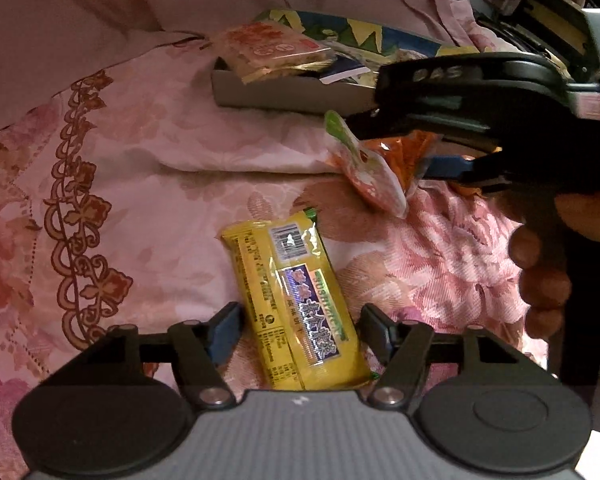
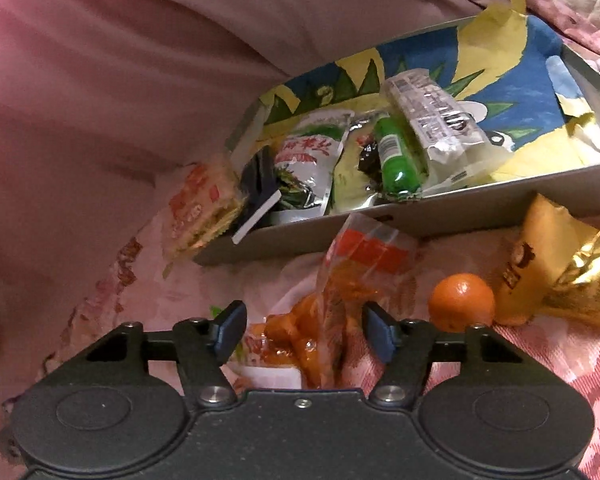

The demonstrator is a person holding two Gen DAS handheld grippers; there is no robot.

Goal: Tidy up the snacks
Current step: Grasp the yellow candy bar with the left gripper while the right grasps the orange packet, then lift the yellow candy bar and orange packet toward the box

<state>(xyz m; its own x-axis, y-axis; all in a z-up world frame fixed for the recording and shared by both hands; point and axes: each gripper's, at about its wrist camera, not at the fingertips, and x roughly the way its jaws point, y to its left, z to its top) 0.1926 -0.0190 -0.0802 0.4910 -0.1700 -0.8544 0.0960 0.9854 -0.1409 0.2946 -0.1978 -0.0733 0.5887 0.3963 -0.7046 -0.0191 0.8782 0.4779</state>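
Note:
My left gripper (image 1: 300,334) is open, its jaws either side of a yellow snack packet (image 1: 296,304) lying on the pink floral bedspread. My right gripper (image 2: 304,334) is open around a clear orange snack bag (image 2: 340,312) that stands between its jaws; in the left wrist view the same gripper (image 1: 416,152) reaches in from the right over that bag (image 1: 380,168). A shallow grey box (image 2: 460,208) behind holds several snack packets, among them a green tube (image 2: 396,160) and a white wrapped bar (image 2: 432,120). A cracker pack (image 2: 204,208) leans on the box's left corner.
A small orange fruit (image 2: 462,300) and gold foil packets (image 2: 560,268) lie right of my right gripper. Pink cloth (image 2: 120,80) rises behind and left of the box. The person's fingers (image 1: 540,276) show at the right edge.

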